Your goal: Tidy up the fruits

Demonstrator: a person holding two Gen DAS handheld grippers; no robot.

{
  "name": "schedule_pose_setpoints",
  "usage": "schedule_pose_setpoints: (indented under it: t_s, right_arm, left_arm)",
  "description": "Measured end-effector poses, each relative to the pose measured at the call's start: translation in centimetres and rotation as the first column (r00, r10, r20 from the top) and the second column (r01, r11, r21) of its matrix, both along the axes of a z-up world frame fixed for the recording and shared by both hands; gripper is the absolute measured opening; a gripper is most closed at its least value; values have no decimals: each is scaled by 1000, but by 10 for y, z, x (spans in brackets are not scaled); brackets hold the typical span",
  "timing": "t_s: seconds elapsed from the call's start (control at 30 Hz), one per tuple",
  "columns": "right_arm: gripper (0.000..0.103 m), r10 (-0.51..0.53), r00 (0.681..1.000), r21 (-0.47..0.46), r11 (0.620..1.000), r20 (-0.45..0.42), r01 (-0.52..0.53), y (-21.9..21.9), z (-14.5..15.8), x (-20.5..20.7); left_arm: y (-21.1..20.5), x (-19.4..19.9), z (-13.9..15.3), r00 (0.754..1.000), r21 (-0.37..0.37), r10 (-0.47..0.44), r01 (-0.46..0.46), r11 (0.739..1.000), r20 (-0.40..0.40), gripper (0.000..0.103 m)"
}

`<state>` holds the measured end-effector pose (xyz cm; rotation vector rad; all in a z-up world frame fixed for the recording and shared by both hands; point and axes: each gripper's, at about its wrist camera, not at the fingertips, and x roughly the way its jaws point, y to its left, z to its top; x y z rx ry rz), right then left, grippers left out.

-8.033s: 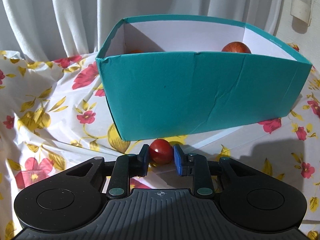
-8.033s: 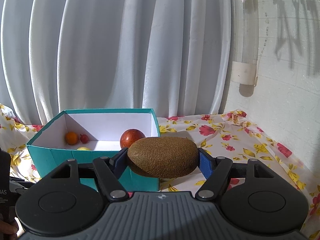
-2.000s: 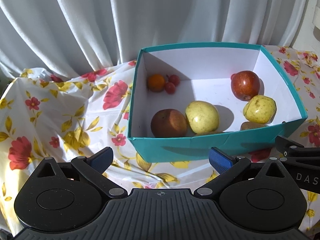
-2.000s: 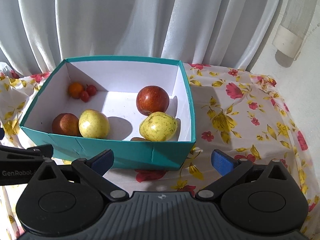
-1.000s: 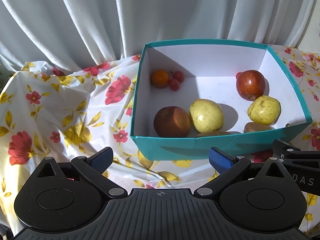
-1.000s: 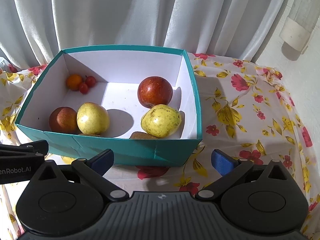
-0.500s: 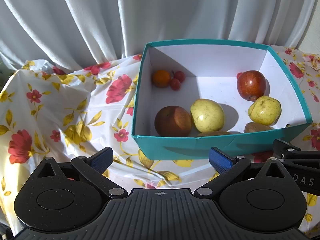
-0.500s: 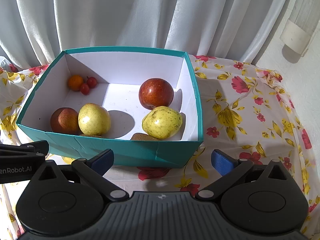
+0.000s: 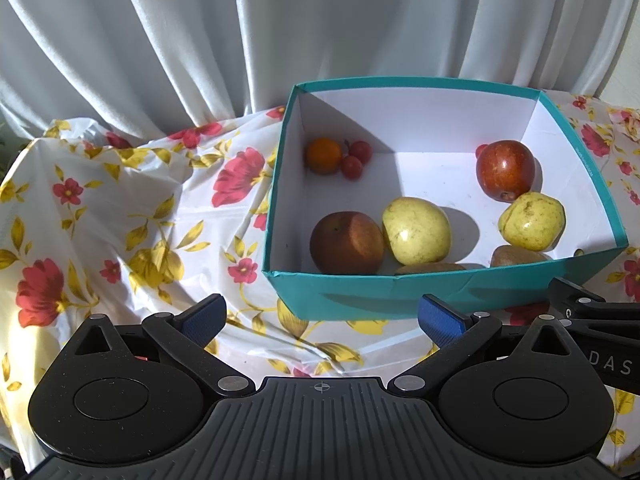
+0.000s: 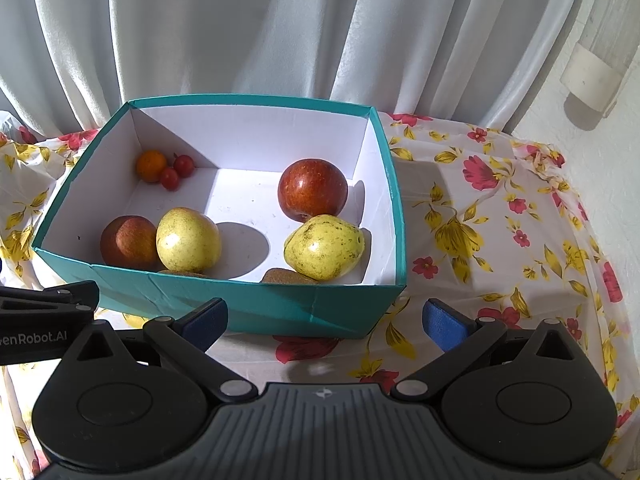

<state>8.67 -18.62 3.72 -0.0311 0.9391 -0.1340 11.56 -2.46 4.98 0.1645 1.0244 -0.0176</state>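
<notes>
Since eight seconds ago, the kiwi once clamped by the right gripper and the small tomato once between the left gripper's fingers have been released into the box; both grippers are now seen spread wide and empty, held side by side just in front of the teal box. Inside the box, two kiwis are tucked against the near wall, behind them two yellow pears and a brown-red apple. A red apple is placed further back on the right. An orange fruit and two cherry tomatoes are gathered in the far left corner. A floral tablecloth is spread beneath, with a white curtain behind.
</notes>
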Motion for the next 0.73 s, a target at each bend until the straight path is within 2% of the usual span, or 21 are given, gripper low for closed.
schedule_pose_setpoints:
  t_s: [0.37, 0.57, 0.73]
  right_arm:
    - [103, 20, 1000, -5, 1000, 6, -20, 5, 1, 1]
    - [103, 23, 1000, -7, 1000, 14, -23, 5, 4, 1]
    - [103, 23, 1000, -4, 1000, 13, -23, 5, 3, 1]
  left_arm:
    - [-2, 2, -2, 1000, 31, 0, 0, 1000, 11, 103]
    - [-5, -1, 0, 998, 51, -13, 10, 999, 54, 103]
    - [-5, 1, 0, 999, 44, -8, 6, 999, 39, 103]
